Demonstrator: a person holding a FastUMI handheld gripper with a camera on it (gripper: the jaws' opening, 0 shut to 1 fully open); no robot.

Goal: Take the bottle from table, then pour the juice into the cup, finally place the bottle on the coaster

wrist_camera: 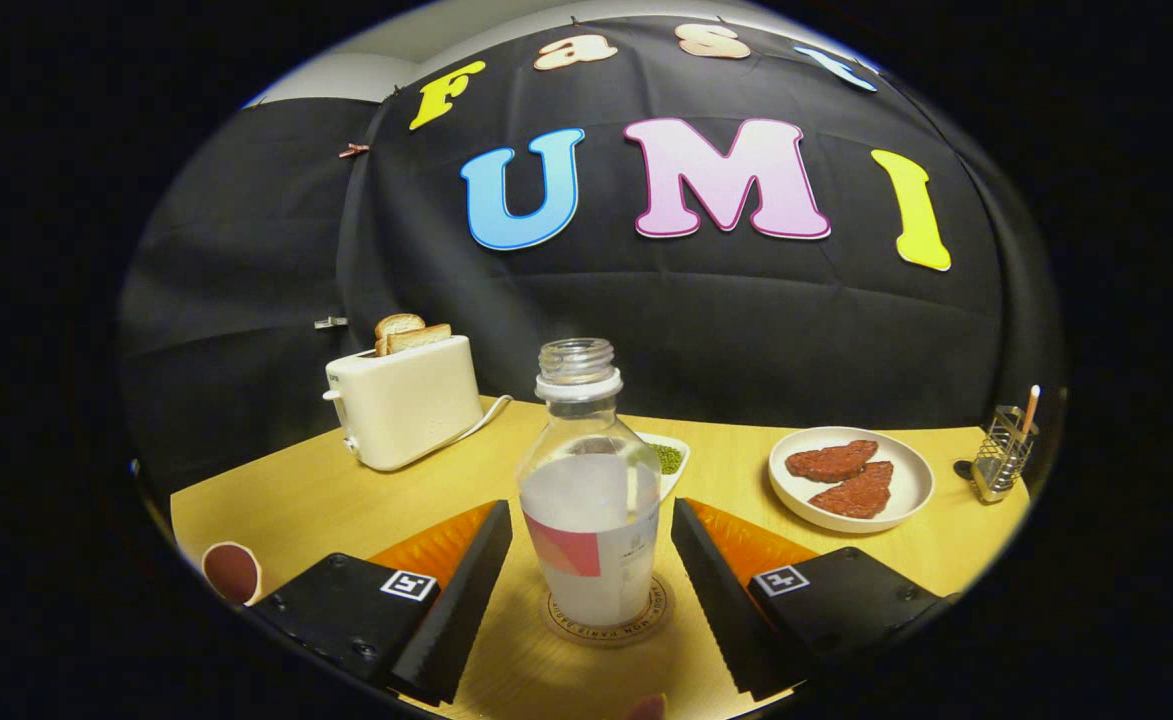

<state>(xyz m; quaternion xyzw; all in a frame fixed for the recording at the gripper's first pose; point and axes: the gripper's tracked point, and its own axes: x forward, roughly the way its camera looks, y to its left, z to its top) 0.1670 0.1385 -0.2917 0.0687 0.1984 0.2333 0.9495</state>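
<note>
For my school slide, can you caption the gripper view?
Open gripper straddles the uncapped bottle standing on its coaster.

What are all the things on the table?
bottle: one, clear with white juice, no cap, upright on the coaster between the tongs
coaster: one, tan, under the bottle
toaster: one, cream, far left of the bottle, with a cord
toast: two slices, brown, sticking out of the toaster
dish: one, white, green bits in it, just behind the bottle
plate: one, white, right of the bottle
patties: two, reddish brown, on the plate
rack: one, wire, metal, beyond the plate, a stick standing in it
cup: one, dark red inside, left of the left finger
table: one, light wood
tongs: one pair, open, a finger each side of the bottle, not touching it
</note>
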